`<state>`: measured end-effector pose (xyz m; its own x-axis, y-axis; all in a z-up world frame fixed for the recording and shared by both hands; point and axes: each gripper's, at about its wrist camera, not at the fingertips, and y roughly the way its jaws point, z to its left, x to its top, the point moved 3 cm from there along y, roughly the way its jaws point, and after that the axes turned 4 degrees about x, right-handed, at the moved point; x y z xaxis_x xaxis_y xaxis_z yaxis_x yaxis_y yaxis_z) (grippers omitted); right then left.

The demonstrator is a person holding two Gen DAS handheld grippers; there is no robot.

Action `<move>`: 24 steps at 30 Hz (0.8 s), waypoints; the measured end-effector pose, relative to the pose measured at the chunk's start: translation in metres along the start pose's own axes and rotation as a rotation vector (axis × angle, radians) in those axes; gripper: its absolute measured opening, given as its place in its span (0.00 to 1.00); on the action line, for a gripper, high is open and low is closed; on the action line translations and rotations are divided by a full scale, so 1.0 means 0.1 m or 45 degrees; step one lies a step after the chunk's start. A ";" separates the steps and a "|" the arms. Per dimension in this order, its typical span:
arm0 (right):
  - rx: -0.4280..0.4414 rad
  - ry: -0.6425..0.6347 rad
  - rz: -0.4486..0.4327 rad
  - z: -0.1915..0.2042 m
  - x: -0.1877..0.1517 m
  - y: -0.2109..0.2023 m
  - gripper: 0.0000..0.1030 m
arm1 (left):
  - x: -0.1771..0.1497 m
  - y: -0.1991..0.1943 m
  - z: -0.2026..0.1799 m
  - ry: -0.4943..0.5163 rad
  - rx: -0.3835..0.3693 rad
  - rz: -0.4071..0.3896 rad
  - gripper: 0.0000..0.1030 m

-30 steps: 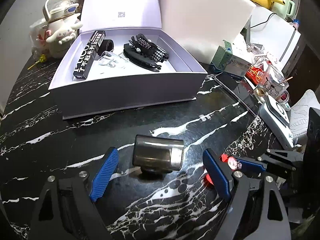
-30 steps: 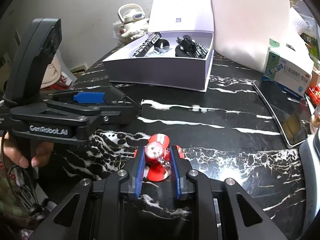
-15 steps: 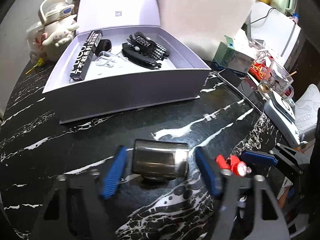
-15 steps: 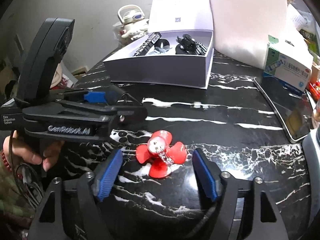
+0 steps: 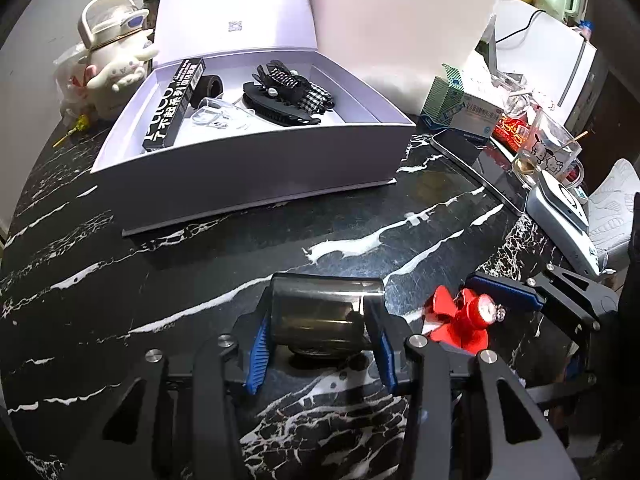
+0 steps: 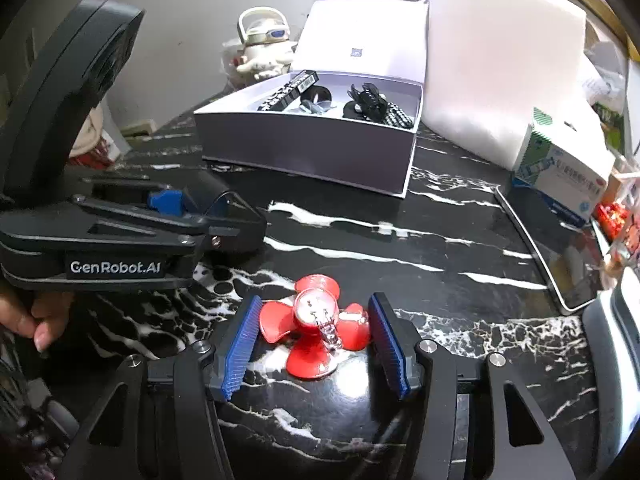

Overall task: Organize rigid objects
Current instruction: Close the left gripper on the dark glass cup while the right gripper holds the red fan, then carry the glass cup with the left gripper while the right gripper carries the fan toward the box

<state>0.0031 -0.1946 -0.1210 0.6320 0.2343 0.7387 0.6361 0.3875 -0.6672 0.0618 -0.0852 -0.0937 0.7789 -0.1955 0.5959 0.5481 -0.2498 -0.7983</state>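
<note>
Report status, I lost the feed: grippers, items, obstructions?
Left gripper jaws closed on smoky case. Right gripper closing, flanking red flower clip, unclamped. Path to box clear.

Smoky translucent container [image 5: 326,312] lying on its side on black marble. Red four-lobed fan-shaped piece [image 6: 316,330] (silver hub, small chain) flat just beside it, apart.

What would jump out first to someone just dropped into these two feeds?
Probably the red flower-shaped clip on the black marble table, lying between the pads of the right tool, whose jaws have just been closing. Beside it the left tool has just been closing and now presses on a smoky translucent case. Behind both stands the open white box, holding hair clips and a long black carton.
</note>
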 end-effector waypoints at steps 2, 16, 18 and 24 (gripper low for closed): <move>0.015 0.011 -0.006 -0.02 -0.01 -0.02 0.54 | -0.02 -0.01 0.01 -0.007 0.001 -0.001 0.42; 0.030 0.056 -0.021 -0.05 0.00 -0.10 0.53 | -0.11 -0.15 0.06 -0.027 0.005 -0.013 0.41; 0.028 0.050 -0.025 -0.02 0.00 -0.12 0.53 | -0.12 -0.18 0.06 -0.026 0.009 -0.021 0.41; 0.026 0.026 -0.059 0.08 0.01 -0.23 0.53 | -0.19 -0.37 0.05 -0.037 0.022 -0.067 0.41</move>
<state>-0.0147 -0.1959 -0.1037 0.6108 0.1976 0.7667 0.6559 0.4160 -0.6298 0.0285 -0.0674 -0.0764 0.7574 -0.1546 0.6343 0.5933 -0.2425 -0.7676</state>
